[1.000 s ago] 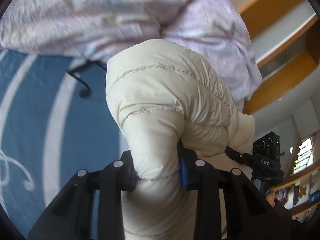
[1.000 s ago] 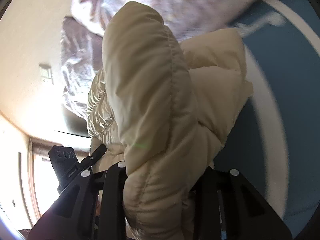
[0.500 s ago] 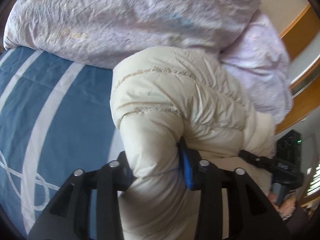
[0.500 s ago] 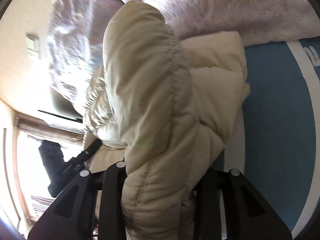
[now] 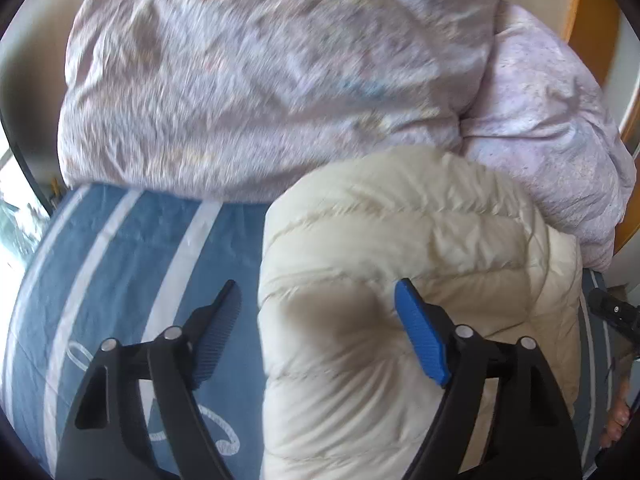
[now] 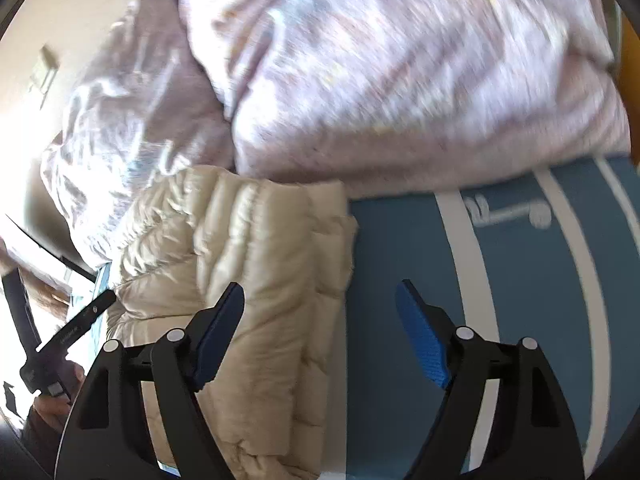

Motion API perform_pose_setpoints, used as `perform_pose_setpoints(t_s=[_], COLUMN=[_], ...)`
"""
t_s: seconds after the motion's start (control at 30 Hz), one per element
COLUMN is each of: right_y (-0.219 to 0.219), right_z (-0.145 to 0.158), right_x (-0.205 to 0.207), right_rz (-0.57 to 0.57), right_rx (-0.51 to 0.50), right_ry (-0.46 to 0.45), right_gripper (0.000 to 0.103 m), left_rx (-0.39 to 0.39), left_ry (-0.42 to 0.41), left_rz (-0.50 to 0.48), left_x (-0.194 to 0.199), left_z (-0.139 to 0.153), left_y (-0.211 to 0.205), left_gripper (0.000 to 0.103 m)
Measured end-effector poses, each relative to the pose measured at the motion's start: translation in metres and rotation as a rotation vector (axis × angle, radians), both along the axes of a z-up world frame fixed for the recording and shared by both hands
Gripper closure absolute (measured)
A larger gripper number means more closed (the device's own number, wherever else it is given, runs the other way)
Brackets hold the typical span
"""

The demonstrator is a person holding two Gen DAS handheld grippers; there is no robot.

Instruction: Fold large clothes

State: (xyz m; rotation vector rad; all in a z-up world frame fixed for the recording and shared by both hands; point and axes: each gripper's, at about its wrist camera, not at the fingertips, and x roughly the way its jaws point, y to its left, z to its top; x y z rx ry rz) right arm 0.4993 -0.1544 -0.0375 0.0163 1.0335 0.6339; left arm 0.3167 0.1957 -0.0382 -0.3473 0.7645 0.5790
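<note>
A cream puffer jacket lies bunched on the blue bedspread with white stripes. My left gripper hangs over the jacket's left edge with its jaws opening. The left pad is over the bedspread and the right pad over the jacket, with no squeeze on the fabric. In the right wrist view the jacket lies to the left. My right gripper is over the jacket's right edge, jaws opening too, its right pad above the bedspread.
A crumpled lilac duvet is heaped right behind the jacket, seen also in the right wrist view as the duvet. A wooden frame is at the far right. The other gripper shows at the left edge.
Both grippers have let go of the jacket folds they were pinching, and their jaws have spread wide. The jacket has settled onto the bedspread. Both views have tipped toward the bed.
</note>
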Motion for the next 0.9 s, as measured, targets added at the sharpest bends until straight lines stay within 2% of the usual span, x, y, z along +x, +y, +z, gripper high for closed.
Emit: perform_pose_setpoints(t_s=[0.13,0.17,0.33,0.57,0.9], right_y=[0.041,0.068,0.114,0.112,0.110], right_z=[0.005,0.005,-0.001,-0.025,-0.060], right_x=[-0.029,-0.036,-0.053,-0.048,-0.043], right_rz=[0.102,0.113,0.145,0.141,0.121], right_rx=[-0.020,-0.027,-0.053,-0.147,-0.151], right_ry=[-0.050,-0.065,-0.087,-0.061,-0.033], right_gripper=[0.045,0.047,0.047,0.048,0.047], left_rx=[0.058,0.063,0.069,0.089,0.078], left_ry=[0.027,0.038,0.059,0.066,0.053], left_rz=[-0.034,-0.040,-0.051,-0.063,-0.049], left_x=[0.012,0.014,0.021,0.030,0.038], left_z=[-0.003,-0.006,-0.020,-0.031,-0.055], left_y=[-0.019,-0.021,-0.025,-0.027,-0.019], left_gripper=[0.021,0.021,0.021,0.020,0.008])
